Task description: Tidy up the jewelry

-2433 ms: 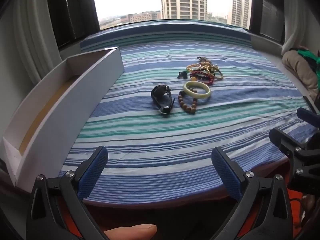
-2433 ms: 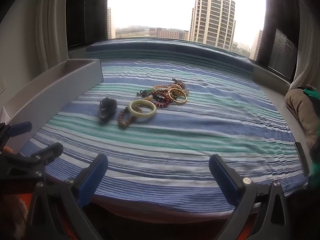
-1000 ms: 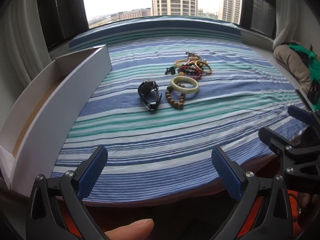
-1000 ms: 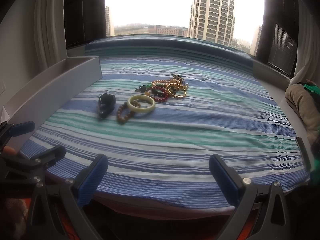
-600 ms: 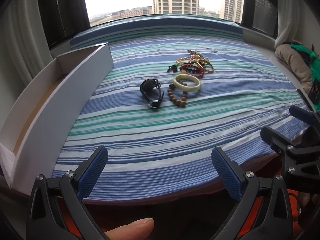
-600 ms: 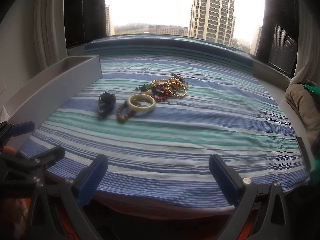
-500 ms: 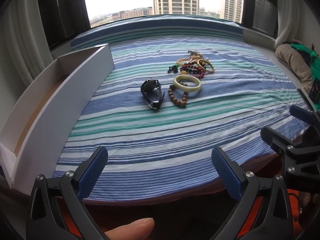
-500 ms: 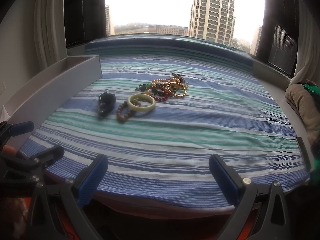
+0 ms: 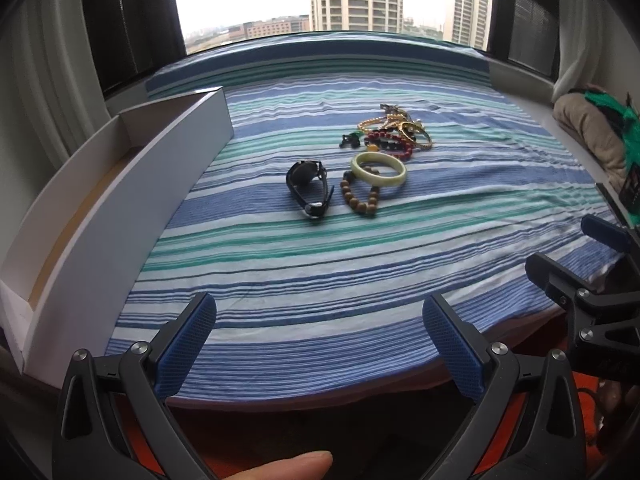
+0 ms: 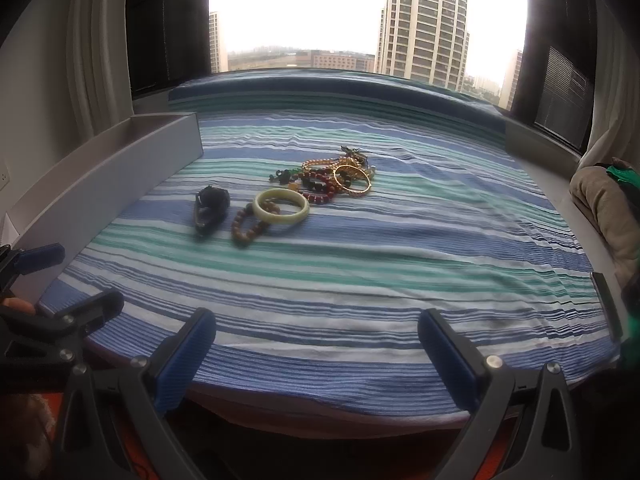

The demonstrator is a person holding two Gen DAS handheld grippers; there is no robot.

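A black watch (image 9: 310, 189) lies on the striped cloth (image 9: 360, 272), with a brown bead bracelet (image 9: 359, 199), a pale jade bangle (image 9: 378, 163) and a heap of gold and red bracelets (image 9: 394, 134) beyond it. The same pieces show in the right wrist view: watch (image 10: 211, 208), bead bracelet (image 10: 249, 226), bangle (image 10: 281, 206), heap (image 10: 336, 180). A long white open box (image 9: 112, 208) lies along the left edge. My left gripper (image 9: 319, 346) is open and empty at the near edge. My right gripper (image 10: 316, 350) is open and empty, to its right.
A beige and green bundle (image 9: 596, 136) lies on the right sill. A window with dark frames and curtains stands behind the cloth. The box also shows in the right wrist view (image 10: 104, 188). The cloth's front edge drops off just before both grippers.
Both grippers have moved slightly; the jewelry sits a little nearer in both views. Nothing has been picked up and both grippers stay open.
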